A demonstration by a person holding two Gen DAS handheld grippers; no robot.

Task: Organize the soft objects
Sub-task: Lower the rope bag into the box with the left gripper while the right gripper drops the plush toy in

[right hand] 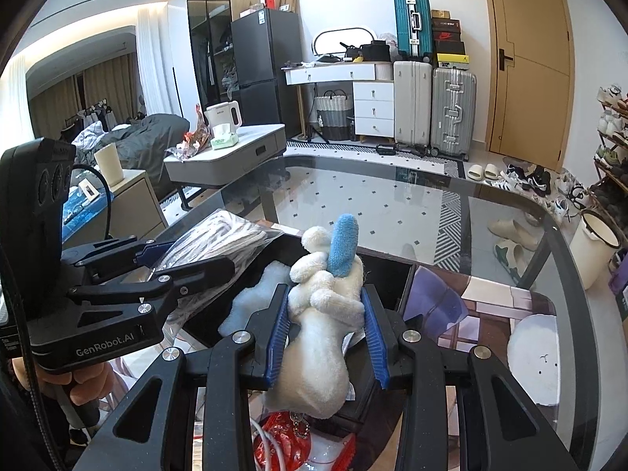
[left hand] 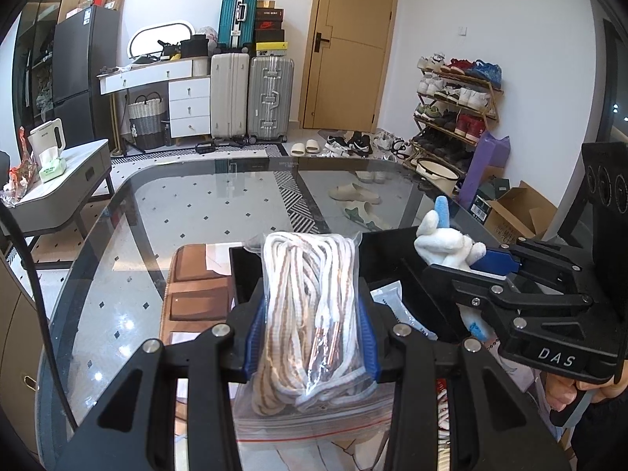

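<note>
My left gripper (left hand: 312,333) is shut on a clear zip bag of white and brown cord (left hand: 310,267), held upright over the near edge of a black bin (left hand: 392,251). In the right wrist view, my right gripper (right hand: 325,325) is shut on a white plush toy with a blue ear (right hand: 318,298), above the same black bin (right hand: 384,274). A pale blue soft thing (right hand: 255,294) lies inside the bin. The two grippers are side by side: the right gripper (left hand: 482,271) with the plush toy (left hand: 443,243) shows on the right, the left gripper (right hand: 184,263) with the bag (right hand: 219,235) on the left.
The bin stands on a glass table (left hand: 176,216) with a rounded far edge. A red packet (right hand: 282,435) and a white cable lie near me. A white round object (right hand: 533,353) and a picture mat (right hand: 439,298) lie to the bin's right. A hand (left hand: 565,392) holds the right gripper's grip.
</note>
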